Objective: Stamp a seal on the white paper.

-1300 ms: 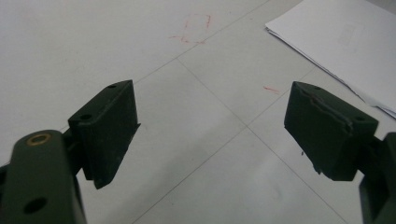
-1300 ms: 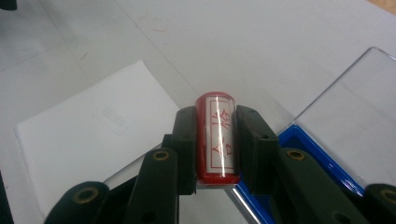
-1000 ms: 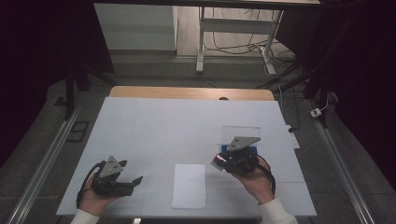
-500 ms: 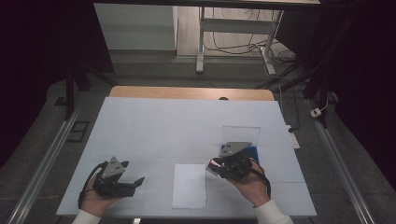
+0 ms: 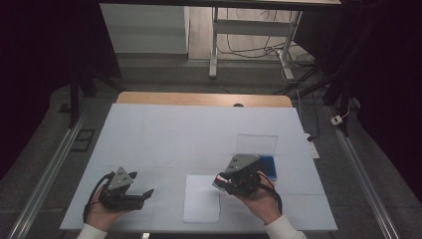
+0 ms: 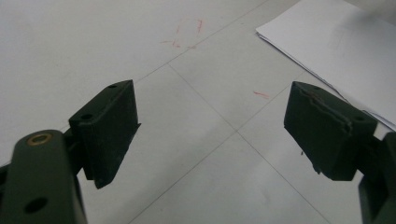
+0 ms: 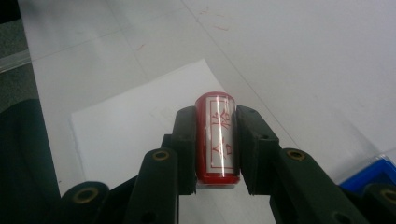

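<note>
At the near edge of the table (image 5: 149, 129), seen from the high view, the left tongs (image 5: 145, 194) are held in a hand (image 5: 99, 214) at about 7 o'clock, pointing toward 3 o'clock. In the left gripper view the left tongs (image 6: 210, 135) are seen spread wide, with nothing between the jaws and bare table surface below them; faint red marks (image 6: 187, 32) are seen on that surface farther off.

At about 5 o'clock the right tongs (image 5: 220, 180) are held in the other hand (image 5: 259, 199), pointing toward 9 o'clock. In the right gripper view the right tongs (image 7: 215, 140) are seen clamped on a red stamp (image 7: 216, 135), a cylinder with a white label bearing red characters. The stamp is held over the right edge of a white paper (image 5: 201, 199), which lies flat between the two tongs near the front edge.

Just beyond the right hand, at 1 o'clock from it, a blue box (image 5: 267, 164) is seen with a clear lid (image 5: 256, 144) standing upright behind it.
</note>
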